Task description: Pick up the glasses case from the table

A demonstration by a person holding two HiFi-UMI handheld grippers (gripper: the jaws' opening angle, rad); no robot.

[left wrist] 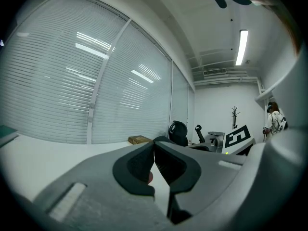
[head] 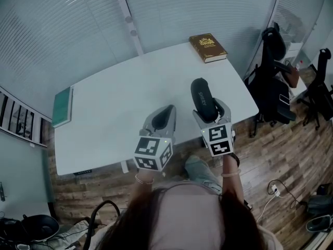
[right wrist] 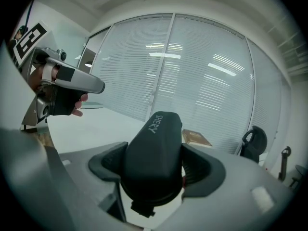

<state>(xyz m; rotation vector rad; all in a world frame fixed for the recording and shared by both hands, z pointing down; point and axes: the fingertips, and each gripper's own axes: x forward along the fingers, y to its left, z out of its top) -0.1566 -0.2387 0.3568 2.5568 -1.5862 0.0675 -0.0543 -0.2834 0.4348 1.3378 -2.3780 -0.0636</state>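
Observation:
A black glasses case [head: 203,99] with light lettering is held lengthwise between the jaws of my right gripper [head: 209,111], lifted above the near right part of the white table [head: 119,103]. In the right gripper view the case [right wrist: 153,155] fills the gap and both pads press its sides. My left gripper [head: 163,117] hovers beside it to the left, over the table's near edge, jaws closed together with nothing between them [left wrist: 154,161].
A brown book [head: 207,47] lies at the table's far right corner and a green book [head: 62,106] at its left edge. Black office chairs [head: 276,82] stand to the right on the wooden floor. Window blinds run behind the table.

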